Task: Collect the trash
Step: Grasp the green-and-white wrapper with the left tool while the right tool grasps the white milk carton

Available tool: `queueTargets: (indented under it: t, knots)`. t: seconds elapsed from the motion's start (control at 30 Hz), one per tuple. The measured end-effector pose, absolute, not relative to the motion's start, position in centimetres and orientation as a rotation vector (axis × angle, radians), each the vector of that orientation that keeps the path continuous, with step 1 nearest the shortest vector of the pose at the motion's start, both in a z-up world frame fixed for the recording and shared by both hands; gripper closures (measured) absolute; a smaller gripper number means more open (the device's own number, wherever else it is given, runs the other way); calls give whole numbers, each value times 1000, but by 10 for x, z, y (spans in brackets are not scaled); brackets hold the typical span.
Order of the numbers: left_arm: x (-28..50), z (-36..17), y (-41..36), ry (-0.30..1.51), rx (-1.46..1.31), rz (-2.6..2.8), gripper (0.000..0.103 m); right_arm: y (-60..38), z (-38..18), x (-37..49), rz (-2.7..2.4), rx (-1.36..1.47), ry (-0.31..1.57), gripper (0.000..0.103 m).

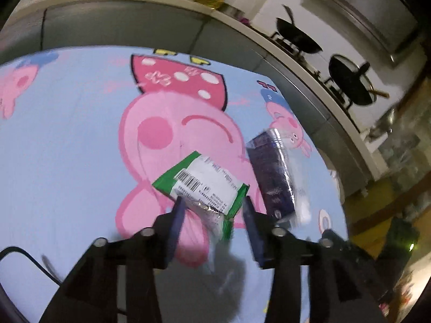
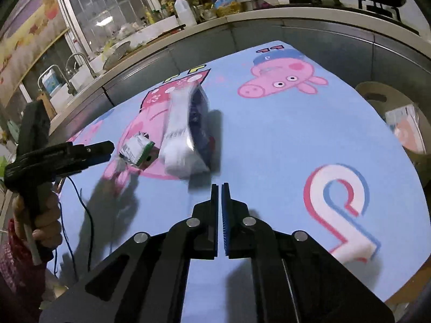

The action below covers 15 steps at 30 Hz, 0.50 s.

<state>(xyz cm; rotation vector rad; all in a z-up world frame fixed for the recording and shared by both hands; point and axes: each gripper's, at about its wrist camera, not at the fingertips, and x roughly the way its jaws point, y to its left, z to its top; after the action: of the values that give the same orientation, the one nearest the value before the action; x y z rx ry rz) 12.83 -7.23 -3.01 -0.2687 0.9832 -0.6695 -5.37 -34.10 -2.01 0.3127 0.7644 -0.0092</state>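
A green and white snack wrapper point(image 1: 200, 181) lies on the blue cartoon-pig tablecloth point(image 1: 67, 148). My left gripper point(image 1: 212, 202) is open, its fingers on either side of the wrapper's torn near end. A dark blue and clear plastic package point(image 1: 272, 172) lies just right of the wrapper. In the right wrist view the left gripper point(image 2: 109, 150) reaches in from the left toward the wrapper point(image 2: 137, 152), with the package point(image 2: 186, 132) beside it. My right gripper point(image 2: 221, 185) is shut and empty, just in front of the package.
A round bin point(image 2: 388, 113) holding some trash stands off the table's right edge. A kitchen counter point(image 2: 242, 18) with bottles, a sink and woks on a stove runs behind the table. A thin cable point(image 2: 80, 202) trails over the cloth at the left.
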Motion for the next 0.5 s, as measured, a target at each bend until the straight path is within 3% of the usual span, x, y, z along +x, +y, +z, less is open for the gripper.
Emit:
queueTargets:
  t: [0.03,0.07,0.13,0.43,0.47,0.5]
  knots:
    - [130,-32,-70,994,-288,-662,41,-339,-19,-55,-1,313,758,88]
    - [131,-34,-68,997,-306,-650,37,-337,-19,-54,6,313,754,60]
    - [135,-35,-67,998,-318,-644,37,-328,-14,-54,19,297,712,33]
    - [156,-46,-99,1023,-283,-578,35,-296,-18,-5,39,204,727,32]
    - [157,-47,-106,1026,-262,-585,41,-296,-21,1,36,205,732,32]
    - [156,-46,-111,1010,-240,-575,65,-297,-24,7,28,202,738,32]
